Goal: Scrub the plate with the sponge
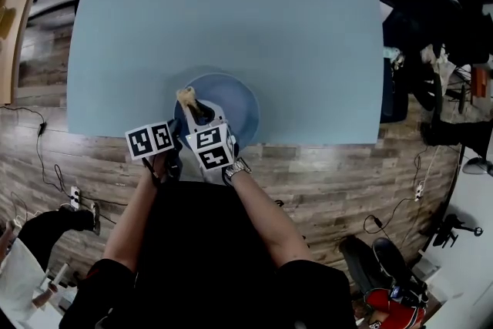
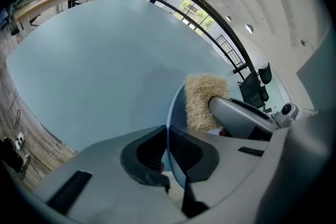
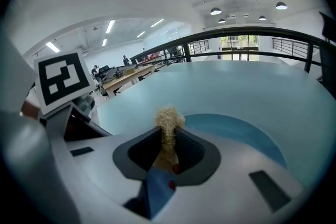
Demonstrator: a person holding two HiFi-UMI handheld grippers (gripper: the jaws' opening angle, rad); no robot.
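A blue plate (image 1: 235,105) rests at the near edge of the light blue table (image 1: 231,19). My left gripper (image 1: 176,136) is shut on the plate's near left rim; in the left gripper view the thin rim (image 2: 169,123) runs between the dark pads. My right gripper (image 1: 194,110) is shut on a straw-coloured loofah sponge (image 1: 186,95), held over the plate's left part. In the right gripper view the sponge (image 3: 168,128) sticks up between the pads with the plate (image 3: 236,131) beyond. The left gripper view shows the sponge (image 2: 203,101) against the plate.
The table (image 2: 94,60) stretches far and wide beyond the plate. Wood floor (image 1: 323,173) lies below the near edge, with cables, chairs and bags (image 1: 431,19) at the right. A wooden bench (image 1: 15,19) stands at the left.
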